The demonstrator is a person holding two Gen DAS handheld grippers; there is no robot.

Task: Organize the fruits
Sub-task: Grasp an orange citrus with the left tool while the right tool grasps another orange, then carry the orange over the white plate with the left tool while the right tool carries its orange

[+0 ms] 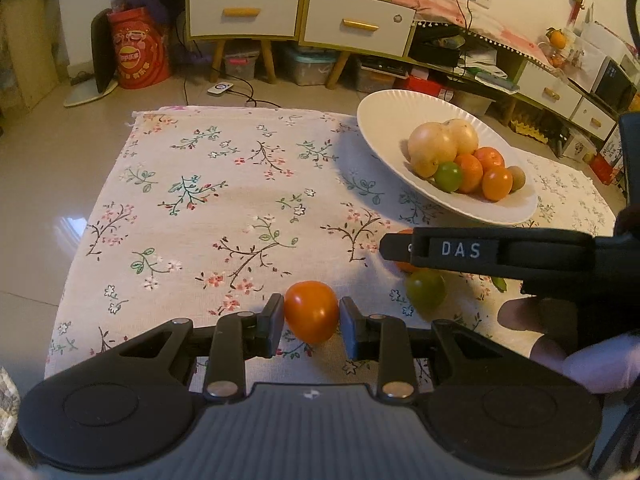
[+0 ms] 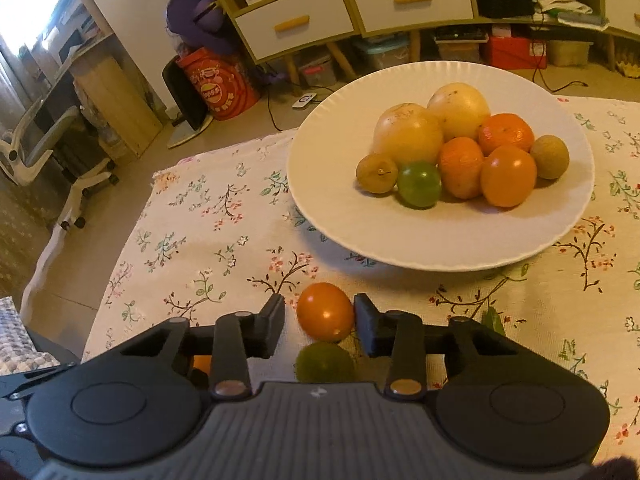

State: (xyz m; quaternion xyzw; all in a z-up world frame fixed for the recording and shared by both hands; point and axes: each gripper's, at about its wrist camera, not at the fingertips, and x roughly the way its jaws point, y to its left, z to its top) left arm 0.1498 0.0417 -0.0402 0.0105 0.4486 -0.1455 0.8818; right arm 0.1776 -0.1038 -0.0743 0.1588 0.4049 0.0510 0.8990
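Left hand-held gripper [image 1: 311,322]: fingers stand either side of an orange tomato [image 1: 311,317] on the floral cloth [image 1: 208,200] of the counter. Both pads [image 1: 275,318] sit at the fruit's flanks; the left pad appears to touch, the right is at the skin or a hair off. Firm clamping cannot be told from this view.

Right hand-held gripper [image 2: 319,322]: fingers apart, bracketing a second orange tomato [image 2: 326,311] on the cloth. A gap shows at the left pad; the right pad [image 2: 366,320] is just beside the fruit. Not clamped. A green tomato [image 2: 324,362] lies directly behind this fruit, at 6 o'clock from it, close under the gripper body.

In the left wrist view the right gripper enters from 3 o'clock, its finger marked "DAS" crossing over the second orange tomato, with the green tomato just below it at 6 o'clock.

White plate [image 2: 400,240] stands on the cloth at 12 to 1 o'clock from the right gripper, near the loose fruit but apart from it. The plate holds a touching pile:
- two large pale yellow fruits [image 2: 412,132] at the back
- two mandarins [image 2: 506,134] and one orange tomato at centre and right
- one green tomato at the front
- two small brown fruits [image 2: 377,173], one at each end

A green leaf [image 2: 493,320] lies on the cloth at 3 o'clock from the right gripper.
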